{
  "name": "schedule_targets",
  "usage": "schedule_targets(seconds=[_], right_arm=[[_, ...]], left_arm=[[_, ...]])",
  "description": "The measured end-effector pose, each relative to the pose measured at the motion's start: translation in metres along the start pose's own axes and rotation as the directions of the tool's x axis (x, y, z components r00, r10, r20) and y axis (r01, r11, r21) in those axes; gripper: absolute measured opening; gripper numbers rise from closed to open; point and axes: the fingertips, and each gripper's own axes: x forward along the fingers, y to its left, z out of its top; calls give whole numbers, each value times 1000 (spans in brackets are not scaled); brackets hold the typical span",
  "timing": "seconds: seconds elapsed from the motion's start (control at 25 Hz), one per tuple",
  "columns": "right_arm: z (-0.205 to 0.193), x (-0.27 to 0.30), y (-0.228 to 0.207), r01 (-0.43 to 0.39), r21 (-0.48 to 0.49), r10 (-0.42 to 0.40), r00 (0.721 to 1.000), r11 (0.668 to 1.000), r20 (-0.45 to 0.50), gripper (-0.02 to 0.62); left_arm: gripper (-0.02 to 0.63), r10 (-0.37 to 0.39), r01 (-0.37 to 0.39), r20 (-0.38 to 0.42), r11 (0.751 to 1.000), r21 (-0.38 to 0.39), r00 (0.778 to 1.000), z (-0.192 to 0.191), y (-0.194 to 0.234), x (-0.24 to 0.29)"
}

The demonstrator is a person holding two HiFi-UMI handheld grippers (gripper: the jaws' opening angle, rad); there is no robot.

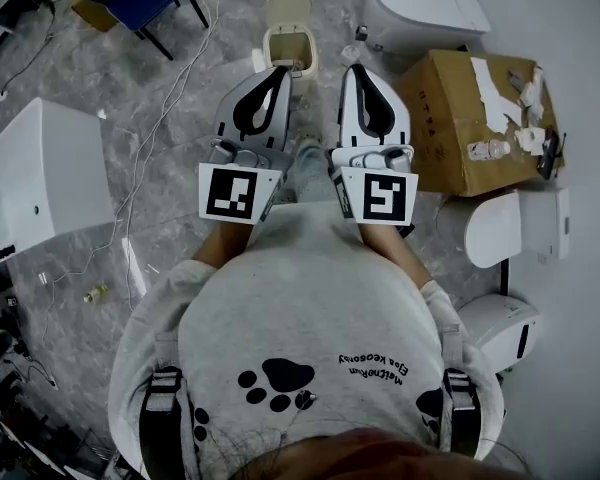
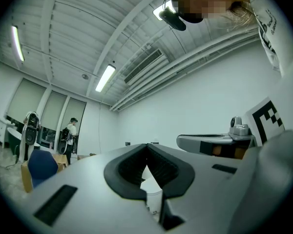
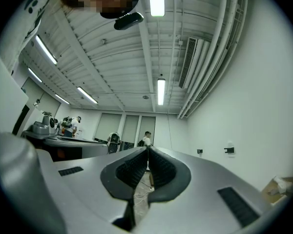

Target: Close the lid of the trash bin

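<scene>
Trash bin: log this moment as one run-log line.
trash bin: open | lid: up, untouched | left gripper: shut, empty | right gripper: shut, empty

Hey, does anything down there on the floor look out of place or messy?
The small trash bin ahead stands with its lid flipped up. To the right, the cardboard box looks scruffy, with torn white tape and crumpled scraps on top. Loose cables trail over the floor at left.

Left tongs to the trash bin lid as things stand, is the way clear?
Probably yes. The left tongs, shut and empty, sit just short of the trash bin in the head view, its lid standing open. Nothing lies between; they would likely need to dip down to it.
</scene>
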Motion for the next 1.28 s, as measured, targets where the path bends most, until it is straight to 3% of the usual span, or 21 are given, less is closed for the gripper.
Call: schedule_targets(seconds=[0.56,1.28], right_arm=[[-20,89,-20,-57,-25,58,998,998,21,34],[-72,290,-117,-127,2,127,992,992,-15,34]], left_arm=[[20,12,-13,24,999,29,1000,-11,48,74],[20,59,-58,-24,998,21,998,-56,137,269]])
